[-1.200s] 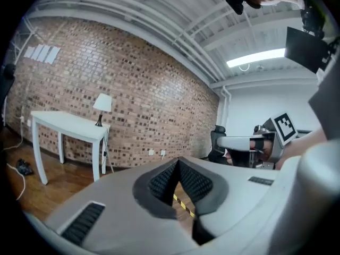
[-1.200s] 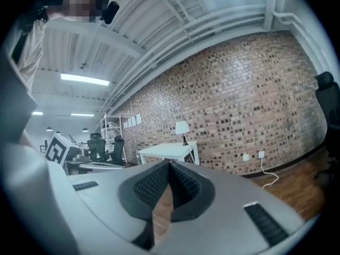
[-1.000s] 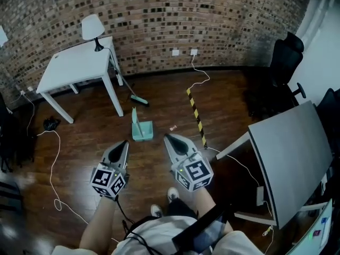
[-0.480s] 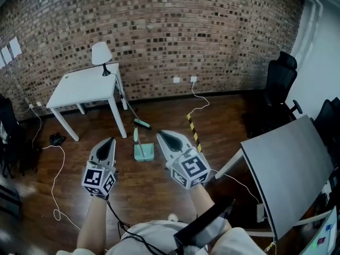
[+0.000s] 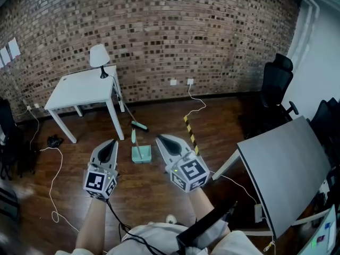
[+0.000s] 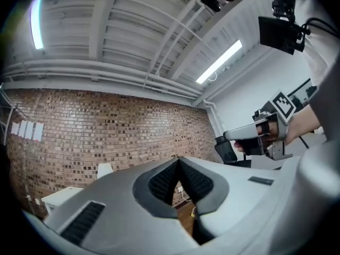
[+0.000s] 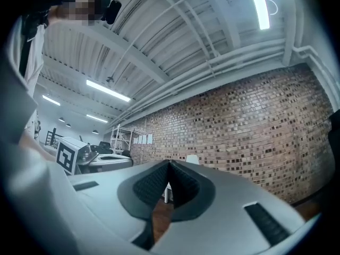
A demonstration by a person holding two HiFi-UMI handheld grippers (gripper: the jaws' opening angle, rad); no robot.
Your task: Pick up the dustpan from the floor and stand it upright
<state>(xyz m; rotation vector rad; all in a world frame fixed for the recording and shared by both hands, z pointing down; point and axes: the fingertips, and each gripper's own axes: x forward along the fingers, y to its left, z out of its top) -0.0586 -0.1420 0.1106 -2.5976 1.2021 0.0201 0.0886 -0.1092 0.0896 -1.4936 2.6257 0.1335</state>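
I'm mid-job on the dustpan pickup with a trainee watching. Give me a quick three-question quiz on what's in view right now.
1. True or false: the left gripper is holding the dustpan.
2. Multiple choice: the lamp stands on A) the white table B) a shelf C) a chair seat.
3. Fill in: the right gripper's jaws are ____.

Key:
1. False. Its jaws are shut on nothing, and the dustpan sits apart, ahead of both grippers.
2. A.
3. Shut, with nothing between them.
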